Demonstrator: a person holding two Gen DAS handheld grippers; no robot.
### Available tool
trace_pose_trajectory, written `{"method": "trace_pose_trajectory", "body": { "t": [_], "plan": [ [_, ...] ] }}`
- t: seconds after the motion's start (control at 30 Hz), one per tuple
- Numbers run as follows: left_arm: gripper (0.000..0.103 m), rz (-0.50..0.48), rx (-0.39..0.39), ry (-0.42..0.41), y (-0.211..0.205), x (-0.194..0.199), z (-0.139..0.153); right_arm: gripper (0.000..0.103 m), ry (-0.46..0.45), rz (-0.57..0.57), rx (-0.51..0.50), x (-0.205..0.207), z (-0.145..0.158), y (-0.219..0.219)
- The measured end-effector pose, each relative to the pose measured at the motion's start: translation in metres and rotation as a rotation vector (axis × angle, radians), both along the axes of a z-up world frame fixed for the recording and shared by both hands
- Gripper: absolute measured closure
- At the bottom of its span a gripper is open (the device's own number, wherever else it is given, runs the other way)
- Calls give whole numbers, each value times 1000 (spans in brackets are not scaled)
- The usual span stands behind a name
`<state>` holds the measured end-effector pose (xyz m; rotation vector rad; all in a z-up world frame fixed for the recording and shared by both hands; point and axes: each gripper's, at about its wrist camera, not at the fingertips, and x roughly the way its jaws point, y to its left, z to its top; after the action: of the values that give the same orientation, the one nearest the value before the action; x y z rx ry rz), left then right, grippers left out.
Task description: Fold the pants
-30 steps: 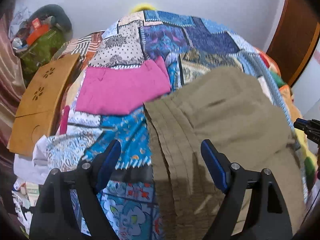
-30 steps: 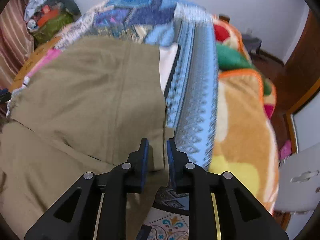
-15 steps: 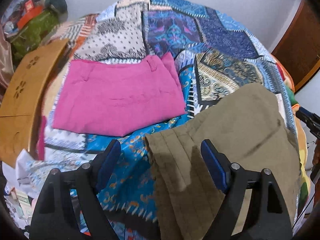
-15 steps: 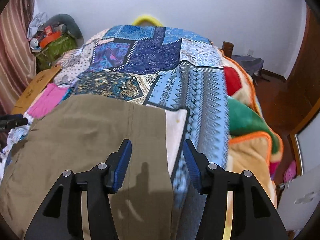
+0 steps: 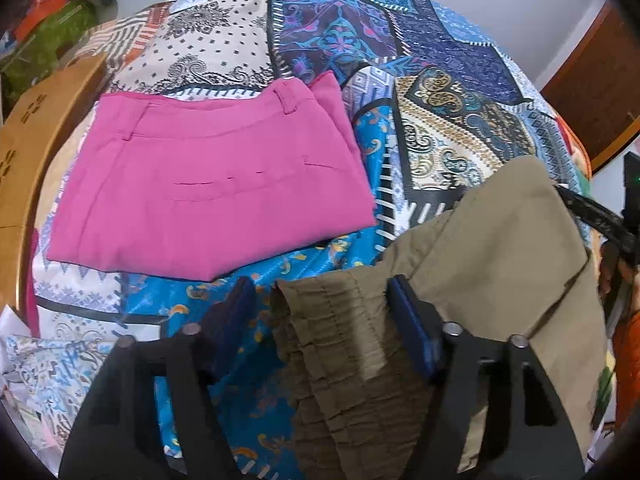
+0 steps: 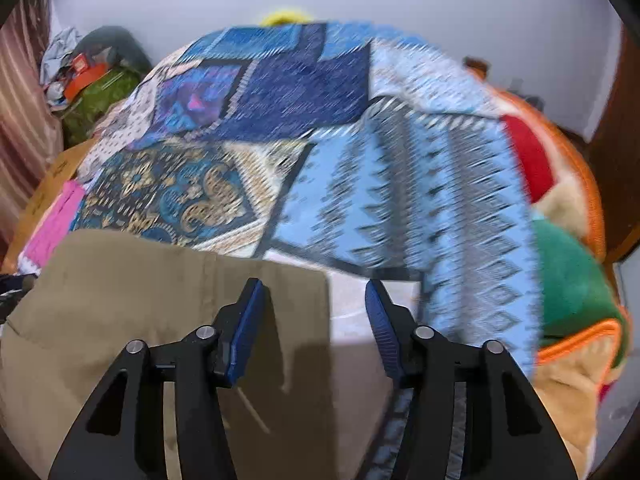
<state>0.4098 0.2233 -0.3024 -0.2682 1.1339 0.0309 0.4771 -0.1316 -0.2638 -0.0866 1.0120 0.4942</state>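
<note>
The olive-khaki pants point(image 5: 496, 256) lie folded on the patchwork bedspread point(image 5: 436, 120), at the near edge of the bed and just right of the folded pink pants point(image 5: 208, 184), with a strip of bright blue paisley patch showing between the two garments. In the left wrist view the left gripper point(image 5: 324, 316) hovers over the gathered elastic waistband point(image 5: 340, 344) of the khaki pants, its blue-padded jaws spread wide on either side of the ruched fabric and closed on nothing. In the right wrist view the right gripper point(image 6: 314, 316) is likewise wide apart, straddling the straight right-hand edge of the khaki pants point(image 6: 160, 300): its left finger sits over the cloth and its right finger over a pale patch of the bedspread point(image 6: 400, 168) just beyond that edge (this view is smeared by motion blur, so finer detail of the fabric cannot be made out). Beyond the bedspread's right side lies a plush blanket point(image 6: 572, 288) in orange, green, red and cream. To the left of the pink pants stands a wooden board with flower-shaped cut-outs point(image 5: 28, 132).
</note>
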Motion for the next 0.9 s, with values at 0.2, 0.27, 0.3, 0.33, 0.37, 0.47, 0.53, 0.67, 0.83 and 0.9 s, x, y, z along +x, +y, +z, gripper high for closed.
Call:
{"method": "trace_pose_trajectory", "body": {
  "t": [0.2,0.27,0.3,0.33,0.37,0.47,0.53,0.67,0.83,0.9],
  "plan": [
    [51,-13,53,-11,-10,-1,5,89,-55,29,-65,-6,-1,17],
    [53,-11,89,-20,-12,-3,10,91,-67,30,-89,-5,0,19],
    [54,-13,116,-28,-14,-3,13,92,-79,25,-100,-6,3,19],
    [54,-13,144,-38,-15,-4,18,93,-95,17,-107,-7,7,19],
    [54,-13,171,-48,-17,-5,22,93,-115,9,-113,-9,11,18],
    [54,-12,246,-101,-21,-9,47,94,-175,-4,-121,-12,28,15],
    [55,-11,270,-144,-23,-13,67,94,-219,-13,-116,-14,48,11],
    [55,12,257,-240,-23,-15,113,95,-311,-46,-93,-18,90,6],
    [55,15,250,-338,-27,-30,161,95,-395,-97,1,-33,153,-14],
    [55,-1,255,-363,-32,-43,172,95,-419,-91,16,-46,168,-20]
  ]
}}
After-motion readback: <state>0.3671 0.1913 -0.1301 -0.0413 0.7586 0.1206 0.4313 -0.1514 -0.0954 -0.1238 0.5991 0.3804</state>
